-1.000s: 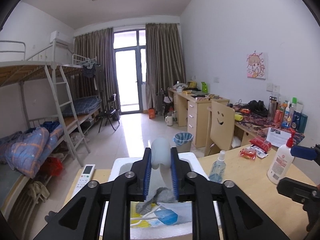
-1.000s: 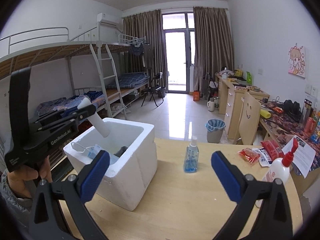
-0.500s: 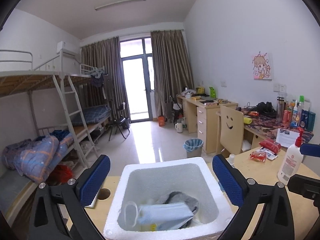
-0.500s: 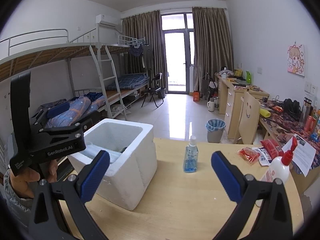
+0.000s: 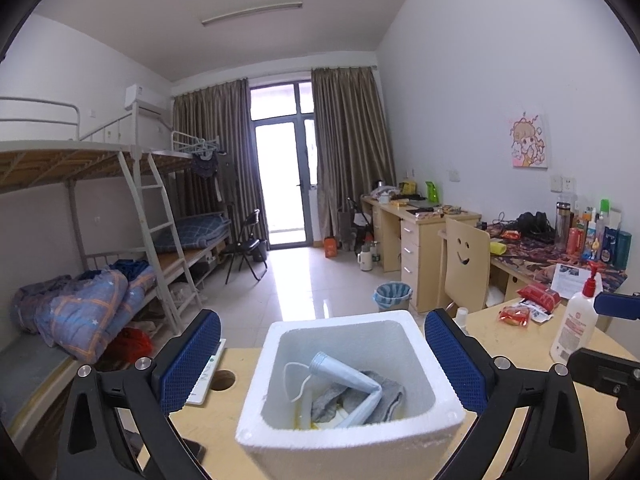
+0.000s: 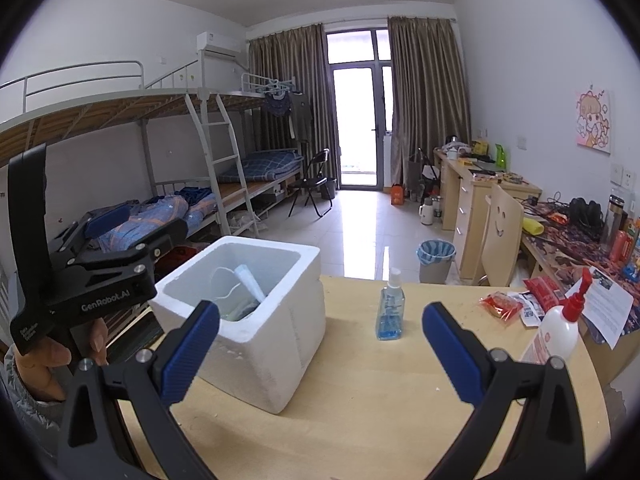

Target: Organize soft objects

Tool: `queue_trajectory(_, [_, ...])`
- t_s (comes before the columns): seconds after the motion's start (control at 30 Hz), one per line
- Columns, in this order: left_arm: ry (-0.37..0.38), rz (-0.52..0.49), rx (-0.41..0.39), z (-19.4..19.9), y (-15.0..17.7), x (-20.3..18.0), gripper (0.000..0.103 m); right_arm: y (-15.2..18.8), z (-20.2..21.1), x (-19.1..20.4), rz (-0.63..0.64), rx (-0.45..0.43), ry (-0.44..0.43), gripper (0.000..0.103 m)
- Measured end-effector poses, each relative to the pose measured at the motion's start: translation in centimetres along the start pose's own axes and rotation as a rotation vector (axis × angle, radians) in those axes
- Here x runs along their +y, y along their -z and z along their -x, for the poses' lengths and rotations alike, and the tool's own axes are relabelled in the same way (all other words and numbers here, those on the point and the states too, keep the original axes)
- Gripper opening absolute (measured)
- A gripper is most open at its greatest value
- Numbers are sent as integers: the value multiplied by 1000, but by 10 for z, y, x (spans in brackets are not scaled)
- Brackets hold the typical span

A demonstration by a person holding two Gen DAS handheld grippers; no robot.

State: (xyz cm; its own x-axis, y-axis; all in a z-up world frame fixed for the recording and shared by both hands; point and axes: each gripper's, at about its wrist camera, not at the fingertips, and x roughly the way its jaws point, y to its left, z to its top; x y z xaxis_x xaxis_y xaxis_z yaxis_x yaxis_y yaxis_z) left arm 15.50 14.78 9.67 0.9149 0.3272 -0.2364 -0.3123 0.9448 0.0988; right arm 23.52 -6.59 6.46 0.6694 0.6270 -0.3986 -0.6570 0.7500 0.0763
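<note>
A white foam box [image 5: 420,424] [image 6: 288,332] stands on the wooden table. Inside it lie a pale squeeze tube [image 5: 344,374] [image 6: 250,280], a grey cloth [image 5: 384,396] and a face mask with a white loop [image 5: 294,380]. My left gripper [image 5: 320,360] is open and empty, held above the box's near side; it also shows at the left in the right wrist view [image 6: 120,236]. My right gripper [image 6: 320,344] is open and empty, above the table to the right of the box.
On the table stand a blue spray bottle [image 6: 389,312] and a white pump bottle [image 6: 558,328] [image 5: 576,320], with red snack packets [image 6: 500,304] behind. A remote control [image 5: 204,376] lies left of the box by a round hole. A desk, a chair and bunk beds stand beyond.
My left gripper was shut on the pale tube over the box. It has opened, the tube now lies in the box, and the gripper has drawn back. The right gripper has not moved.
</note>
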Motion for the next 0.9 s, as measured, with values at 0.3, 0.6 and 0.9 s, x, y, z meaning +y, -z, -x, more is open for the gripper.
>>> queue_trajectory(0.3, [-23, 10, -36, 46, 0, 3, 102, 5, 33, 11, 5, -37, -8, 102])
queue_trajectory(0.6, [-32, 19, -85, 91, 3, 2, 102, 13, 69, 19, 10, -74, 9, 102])
queue_trajectory(0.9, [-21, 24, -103, 121, 17, -6, 102, 32, 97, 28, 15, -103, 22, 102])
